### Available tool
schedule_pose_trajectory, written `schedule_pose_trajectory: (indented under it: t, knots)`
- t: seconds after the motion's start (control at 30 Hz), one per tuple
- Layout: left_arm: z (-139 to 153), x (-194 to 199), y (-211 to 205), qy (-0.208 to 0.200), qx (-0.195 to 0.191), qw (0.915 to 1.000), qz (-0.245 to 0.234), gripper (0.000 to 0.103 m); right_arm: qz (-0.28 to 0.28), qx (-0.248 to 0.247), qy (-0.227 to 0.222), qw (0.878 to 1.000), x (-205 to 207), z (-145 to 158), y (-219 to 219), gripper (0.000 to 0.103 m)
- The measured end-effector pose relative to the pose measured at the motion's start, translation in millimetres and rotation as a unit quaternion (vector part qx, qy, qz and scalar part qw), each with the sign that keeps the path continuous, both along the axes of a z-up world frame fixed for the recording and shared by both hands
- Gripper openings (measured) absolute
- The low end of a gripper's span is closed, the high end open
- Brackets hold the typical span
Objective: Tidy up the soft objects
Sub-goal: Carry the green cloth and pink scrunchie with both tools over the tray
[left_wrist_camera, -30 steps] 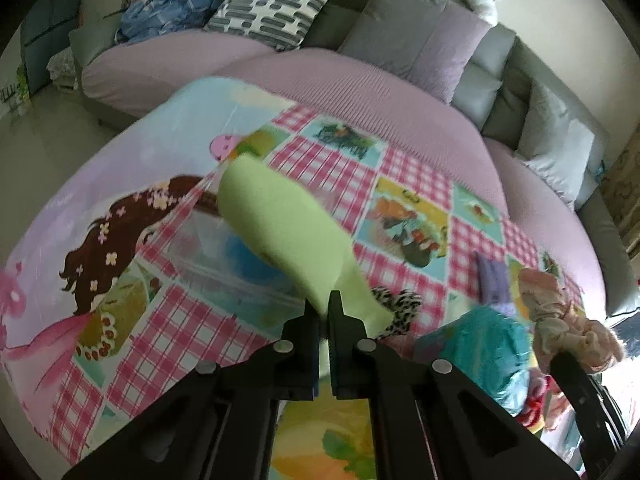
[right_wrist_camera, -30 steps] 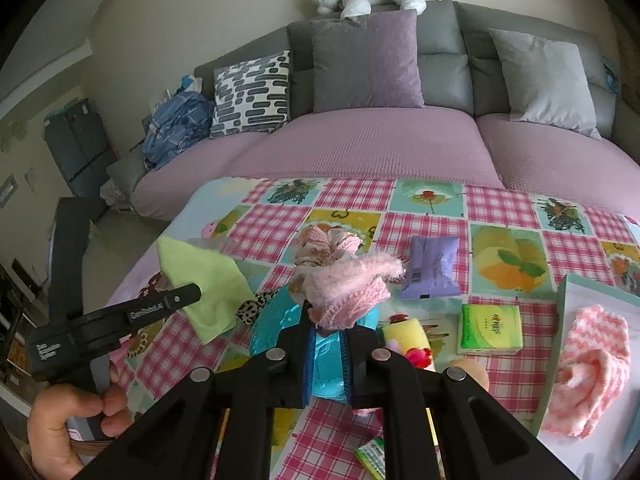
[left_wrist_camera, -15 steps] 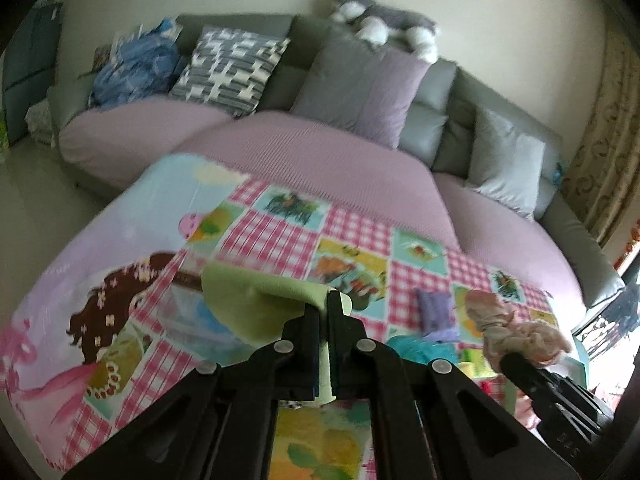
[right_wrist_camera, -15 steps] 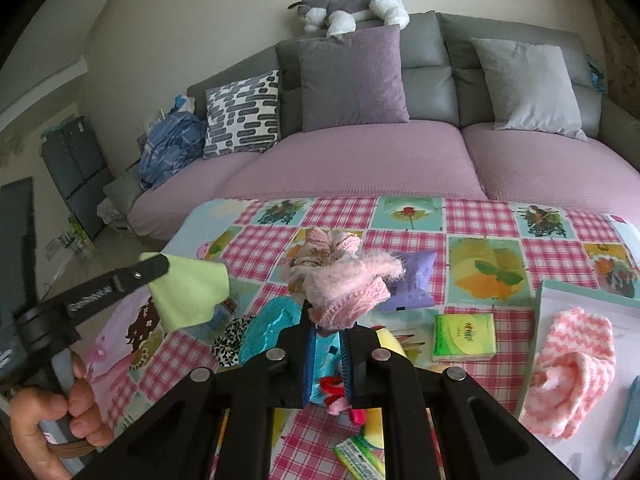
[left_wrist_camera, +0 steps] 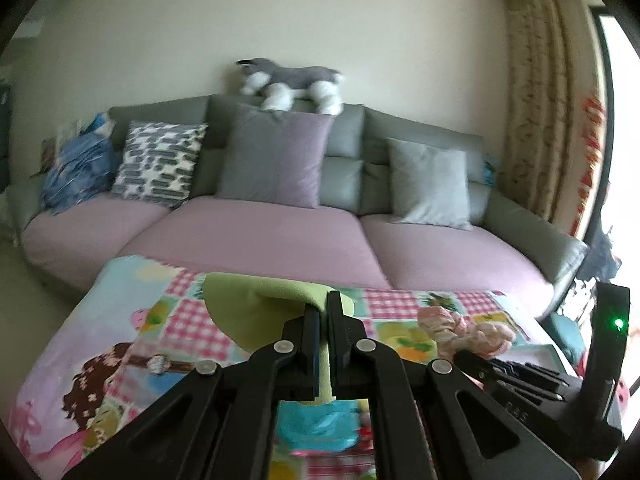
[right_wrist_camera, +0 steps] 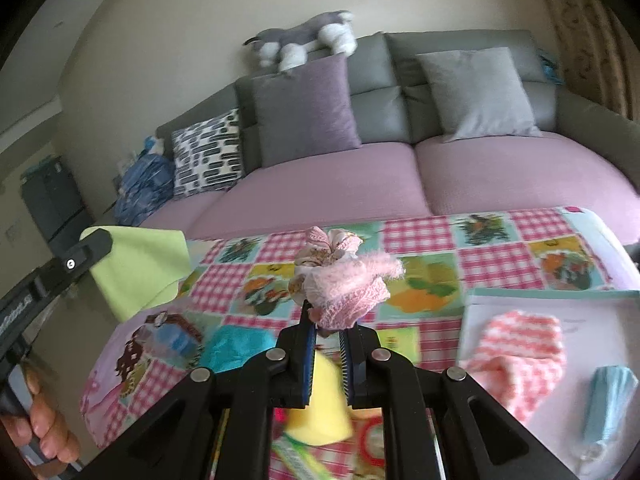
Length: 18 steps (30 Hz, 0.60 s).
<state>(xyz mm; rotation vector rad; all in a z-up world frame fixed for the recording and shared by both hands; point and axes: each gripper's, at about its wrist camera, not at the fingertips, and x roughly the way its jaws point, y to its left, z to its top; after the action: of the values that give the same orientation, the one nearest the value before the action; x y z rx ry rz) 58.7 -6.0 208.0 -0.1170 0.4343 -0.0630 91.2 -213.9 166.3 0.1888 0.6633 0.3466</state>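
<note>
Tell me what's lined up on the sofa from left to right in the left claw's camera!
Blue bundle → patterned pillow → purple pillow → light grey pillow.

I see a lime-green cloth (left_wrist_camera: 256, 312), a pink lace bundle (right_wrist_camera: 344, 292), and a pink-checked picture tablecloth (right_wrist_camera: 480, 256).

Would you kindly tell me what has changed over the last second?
The left gripper lifted the green cloth clear of the table. The right gripper rose slightly with its pink fabric bundle. Both jaws stayed shut; the pink knit piece stayed in the tray.
</note>
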Motion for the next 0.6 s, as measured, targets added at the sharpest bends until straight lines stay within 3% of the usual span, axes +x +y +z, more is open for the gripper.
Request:
schedule_pose_trajectory:
  t: [0.23, 0.6]
  knots:
    - [-8, 10, -64, 0.013, 0.019, 0.9975, -0.067, 0.003, -0.061, -0.009, 0.014, 0.998, 0, -5, -57, 0.012]
    - [-28, 18, -150, 0.033, 0.038, 0.9858, -0.16, 0.003, -0.162, -0.015, 0.033, 0.986, -7, -14, -144, 0.012]
